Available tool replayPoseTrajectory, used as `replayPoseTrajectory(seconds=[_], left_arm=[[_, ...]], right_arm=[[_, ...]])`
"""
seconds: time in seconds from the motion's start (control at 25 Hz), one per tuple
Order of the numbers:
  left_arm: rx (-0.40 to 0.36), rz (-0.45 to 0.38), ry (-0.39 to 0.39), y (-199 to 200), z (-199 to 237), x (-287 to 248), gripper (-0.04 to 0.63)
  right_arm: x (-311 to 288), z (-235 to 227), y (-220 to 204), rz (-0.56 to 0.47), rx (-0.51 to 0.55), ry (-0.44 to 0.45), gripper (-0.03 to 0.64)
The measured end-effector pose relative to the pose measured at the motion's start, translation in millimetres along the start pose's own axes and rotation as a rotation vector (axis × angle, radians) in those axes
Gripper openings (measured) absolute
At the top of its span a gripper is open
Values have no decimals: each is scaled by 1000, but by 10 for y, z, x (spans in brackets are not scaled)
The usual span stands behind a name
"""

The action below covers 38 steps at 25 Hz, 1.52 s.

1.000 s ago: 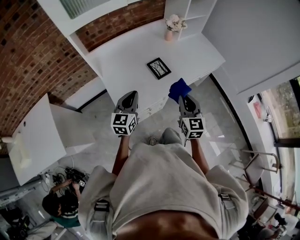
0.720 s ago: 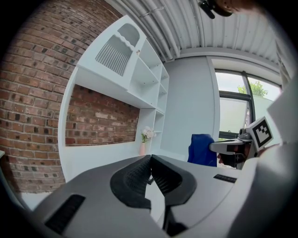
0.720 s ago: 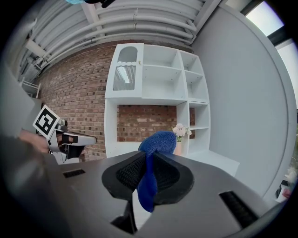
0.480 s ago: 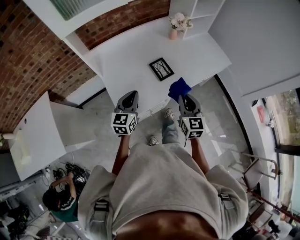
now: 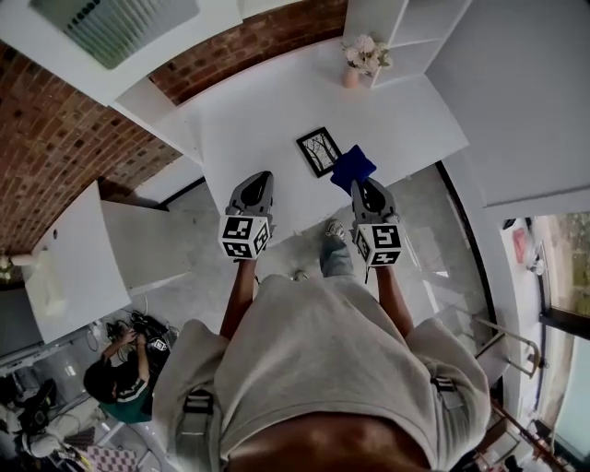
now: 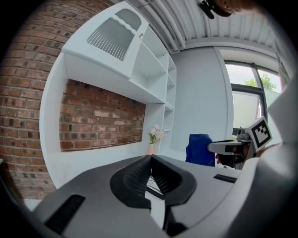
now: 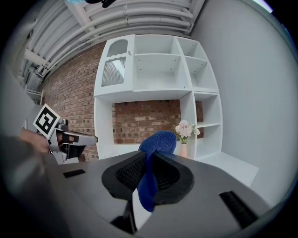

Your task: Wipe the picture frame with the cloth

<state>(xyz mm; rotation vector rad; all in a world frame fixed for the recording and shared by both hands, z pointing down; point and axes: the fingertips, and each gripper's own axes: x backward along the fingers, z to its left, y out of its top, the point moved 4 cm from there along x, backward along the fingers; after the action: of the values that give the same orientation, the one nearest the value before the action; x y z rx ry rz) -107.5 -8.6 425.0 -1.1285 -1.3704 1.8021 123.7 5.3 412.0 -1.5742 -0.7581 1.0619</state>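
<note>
A small black picture frame point(image 5: 319, 151) lies flat on the white desk point(image 5: 258, 120). The blue cloth point(image 5: 353, 167) sticks out of my right gripper point(image 5: 363, 188), whose jaws are shut on it; in the right gripper view the blue cloth point(image 7: 153, 162) hangs pinched between the pads, just right of the frame at the desk's near edge. My left gripper point(image 5: 254, 187) hovers over the desk's front edge, left of the frame, jaws shut with nothing in them point(image 6: 150, 162). A sliver of the picture frame point(image 6: 154, 187) shows behind the left jaws.
A pink vase of flowers point(image 5: 361, 57) stands at the desk's back right by white shelving point(image 5: 406, 28). Brick wall point(image 5: 55, 138) lies to the left. A second white table point(image 5: 64, 267) stands at left. A person point(image 5: 120, 387) crouches on the floor behind me.
I have walked toward the desk; both grippers moved forward together and now reach the desk's front edge. The cloth now sits right beside the frame.
</note>
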Motion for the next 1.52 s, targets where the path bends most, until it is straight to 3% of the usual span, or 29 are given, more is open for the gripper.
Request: replayPoseTrajectory(seconds=[0.52,1.0,1.24,1.52], left_arm=[[33,27,165,309,89,-877,15],[80,99,269,113,36,-1158,17],[139,143,256,-59,69,-1267,17],[194,244,129,-451,-101,-1443,17]], right_arm=[[-1034,-834,262,17,15,175,58],[-1521,-1044,162,60,17,322,58],[-1613,-1021,42,102,18,347,60],[-1588,-1004,-50,134,14,318,58]])
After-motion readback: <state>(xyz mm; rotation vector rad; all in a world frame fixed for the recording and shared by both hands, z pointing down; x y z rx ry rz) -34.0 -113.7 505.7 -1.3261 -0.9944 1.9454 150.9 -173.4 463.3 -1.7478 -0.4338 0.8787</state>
